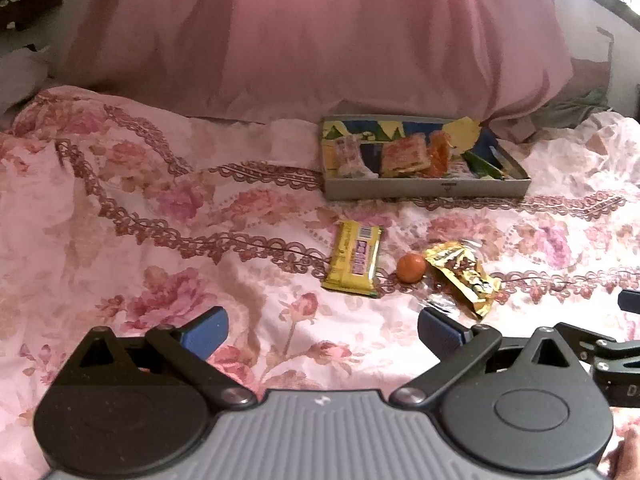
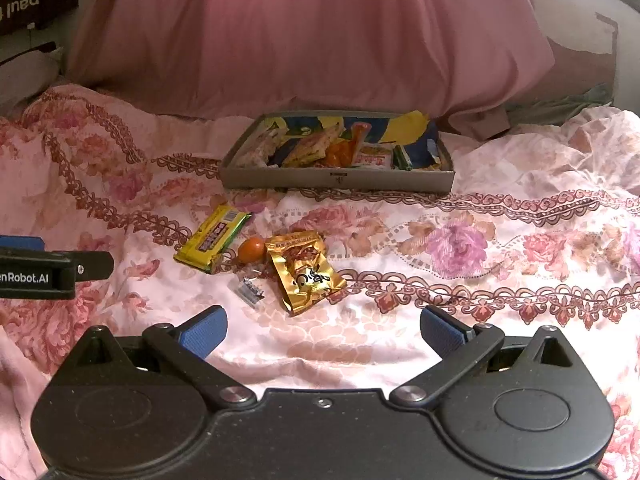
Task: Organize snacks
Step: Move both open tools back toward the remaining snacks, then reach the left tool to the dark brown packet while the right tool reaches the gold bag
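- Right tool (image 2: 323, 330): jaws wide, empty.
- Crinkled gold foil snack packet (image 2: 306, 272) lies at 12 o'clock, nearest; long axis runs 11-to-5.
- Left tool (image 1: 323, 330): wide, empty; packet at 1 o'clock.

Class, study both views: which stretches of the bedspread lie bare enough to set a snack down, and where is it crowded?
Bare: the bedspread right of the gold packet, and the stretch left of the yellow bar. Crowded: the tray, and the cluster of bar, orange sweet and packet.
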`<state>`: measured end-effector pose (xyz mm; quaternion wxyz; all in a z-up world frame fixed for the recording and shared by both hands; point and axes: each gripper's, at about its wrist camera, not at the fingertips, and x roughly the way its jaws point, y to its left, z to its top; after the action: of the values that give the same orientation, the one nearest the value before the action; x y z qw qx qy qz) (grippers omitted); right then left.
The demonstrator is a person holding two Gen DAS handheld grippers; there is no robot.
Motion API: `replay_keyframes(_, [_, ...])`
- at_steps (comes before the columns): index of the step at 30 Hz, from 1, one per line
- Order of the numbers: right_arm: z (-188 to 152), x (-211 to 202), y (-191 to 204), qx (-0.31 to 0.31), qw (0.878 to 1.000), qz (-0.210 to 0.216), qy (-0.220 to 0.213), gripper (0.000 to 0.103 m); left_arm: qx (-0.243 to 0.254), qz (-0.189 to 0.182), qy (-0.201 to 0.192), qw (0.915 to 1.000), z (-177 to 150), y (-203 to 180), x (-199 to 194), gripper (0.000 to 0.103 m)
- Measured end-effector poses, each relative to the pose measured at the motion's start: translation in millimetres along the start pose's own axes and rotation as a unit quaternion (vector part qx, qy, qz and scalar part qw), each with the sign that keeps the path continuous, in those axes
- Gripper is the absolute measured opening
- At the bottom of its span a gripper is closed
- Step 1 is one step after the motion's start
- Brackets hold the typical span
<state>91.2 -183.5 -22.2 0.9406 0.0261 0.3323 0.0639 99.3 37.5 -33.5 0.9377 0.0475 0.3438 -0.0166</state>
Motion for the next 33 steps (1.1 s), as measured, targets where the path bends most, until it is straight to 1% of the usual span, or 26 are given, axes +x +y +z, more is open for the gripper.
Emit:
replay_keyframes(5, [3,4,0,-0.008,1.0,-0.002,0.003,0.102,0.013,-0.019,0.015,0.9996,5,-5,8,0.103])
replay_keyframes(10, [9,13,-1,-0.015,1.0,-0.003,0.006,0.102,0.016,-0.039,0.005,0.9991,15,-7,13,0.103])
replay_keyframes(12, [13,18,-2,-0.026,1.0,-0.002,0.011,0.102,0.028,-0.046,0.004,0.9985,21,-8,19,0.103])
replay_keyframes(16, [22,29,-6,-0.064,0.998,0.003,0.017,0.102,0.068,-0.056,0.004,0.9961,33,-10,35,0.103])
replay_keyframes(22, [31,53,-11,-0.136,0.99,0.019,0.022,0.102,0.121,-0.09,-0.005,0.9885,42,-17,64,0.103])
replay_keyframes(25, [31,70,-12,-0.149,0.988,0.035,0.027,0.102,0.133,-0.104,-0.005,0.9857,41,-21,80,0.103])
replay_keyframes(29, [31,95,-10,-0.157,0.985,0.066,0.028,0.102,0.122,-0.136,0.022,0.9829,40,-19,98,0.103])
replay_keyframes(33, [34,118,-6,-0.173,0.981,0.088,0.03,0.096,0.131,-0.153,0.027,0.9791,39,-20,103,0.103])
